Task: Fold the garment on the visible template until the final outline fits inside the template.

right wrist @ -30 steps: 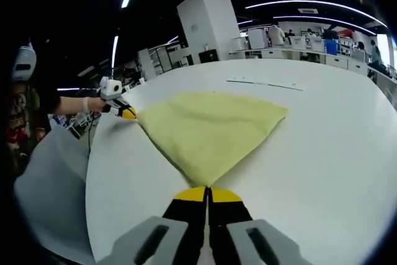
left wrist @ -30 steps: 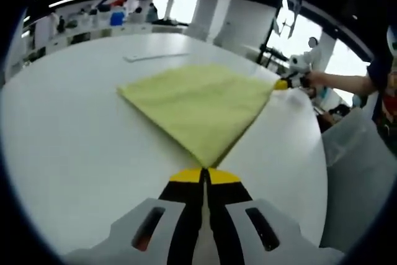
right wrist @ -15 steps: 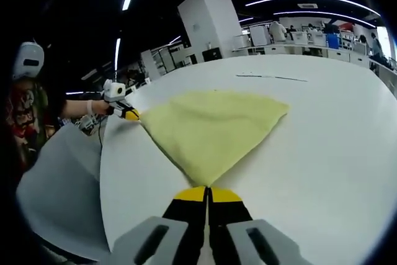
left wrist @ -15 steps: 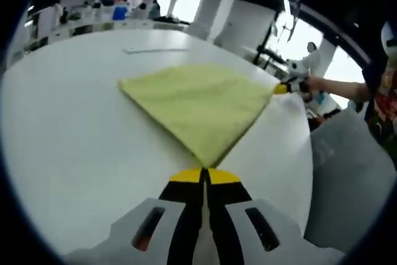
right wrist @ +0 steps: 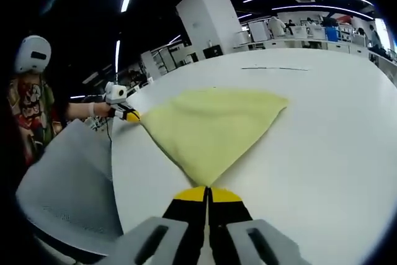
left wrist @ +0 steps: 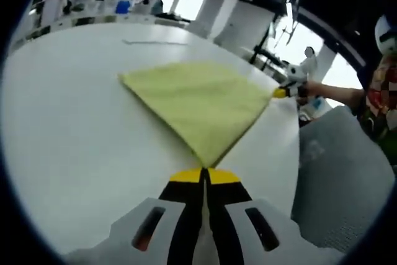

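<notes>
Broadly, a large white table (left wrist: 68, 128) is seen under both grippers, its far edge curving toward a background of lab benches and ceiling lights. On the table a yellow garment (left wrist: 198, 100) is spread flat in a roughly triangular outline, with one corner pointed toward each camera. In the right gripper view the same garment (right wrist: 214, 125) is seen lying near the table's edge, and bare white tabletop (right wrist: 335, 141) is seen beyond it. A thin dark line (left wrist: 155, 43) is marked on the table well beyond the garment; in the right gripper view the line (right wrist: 273, 68) is seen past the cloth's far edge. Whether it belongs to a template cannot be told.

Beside the table a grey sheet or panel (left wrist: 338, 178) is seen, sloping away from the table's edge; in the right gripper view it (right wrist: 68, 178) is seen at the left. A person in a printed shirt and a white headset (right wrist: 32, 54) is seen behind it, with a forearm stretched out toward the table.

The left gripper (left wrist: 205, 175) is held with its yellow-tipped jaws pressed together on the nearest corner of the garment. The right gripper (right wrist: 207, 193) is likewise closed, and a corner of the cloth is pinched between its tips. From each camera the other gripper is seen at the far corner of the garment: the right one (left wrist: 282, 92) and the left one (right wrist: 128, 114), each touching the cloth's edge.
</notes>
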A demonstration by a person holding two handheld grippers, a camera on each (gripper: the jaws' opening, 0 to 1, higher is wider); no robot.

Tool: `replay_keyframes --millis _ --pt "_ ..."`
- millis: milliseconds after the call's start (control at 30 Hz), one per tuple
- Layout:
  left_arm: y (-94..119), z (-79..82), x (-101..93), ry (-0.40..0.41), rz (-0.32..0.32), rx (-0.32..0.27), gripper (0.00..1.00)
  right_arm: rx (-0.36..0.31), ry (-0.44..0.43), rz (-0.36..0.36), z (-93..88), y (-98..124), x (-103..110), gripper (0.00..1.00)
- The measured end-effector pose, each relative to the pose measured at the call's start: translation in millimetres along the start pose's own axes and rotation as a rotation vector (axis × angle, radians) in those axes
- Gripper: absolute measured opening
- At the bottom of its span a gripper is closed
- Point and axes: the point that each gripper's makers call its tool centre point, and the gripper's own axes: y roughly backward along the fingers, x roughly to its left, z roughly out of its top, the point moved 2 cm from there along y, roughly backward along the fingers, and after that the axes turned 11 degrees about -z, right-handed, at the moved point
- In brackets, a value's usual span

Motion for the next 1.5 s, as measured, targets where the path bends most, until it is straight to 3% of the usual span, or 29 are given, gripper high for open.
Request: replay_keyframes --millis 233,400,600,733,867,1133,1300,1400,1500 --pt "0 -0.4 1.2 -0.024 -0.006 0.018 0.0 0.007 0.006 0.011 2.0 -1 3 0.0" --pt "2 2.7 2.8 -0.032 0.006 -0.006 0.01 -0.017 0.048 0.001 5.3 1 4 0.0" --pt "13 10.2 3.5 -0.057 0.031 -0.028 0.14 -0.036 0.045 -0.024 12.2 10 3 0.22" --pt "21 21.2 4.2 -0.088 0.056 -0.069 0.3 -0.052 0.054 -0.042 17.6 14 6 0.4" --pt "20 26.5 3.1 -0.115 0.077 -0.082 0.42 -0.056 0.077 -0.046 18.6 17 10 0.45" --pt "24 33.1 -2.0 -0.16 0.098 -0.108 0.62 -0.086 0.091 -0.113 21.1 24 10 0.78" --pt "26 33.1 -5.2 -0.174 0.117 -0.105 0.84 -0.093 0.105 -0.185 20.1 28 2 1.0" --pt "26 27.9 -8.4 -0.196 0.131 -0.076 0.97 -0.081 0.104 -0.174 16.5 31 7 1.0" --pt "27 24.5 -11.9 -0.195 0.132 -0.063 0.99 -0.086 0.108 -0.19 16.4 35 7 1.0"
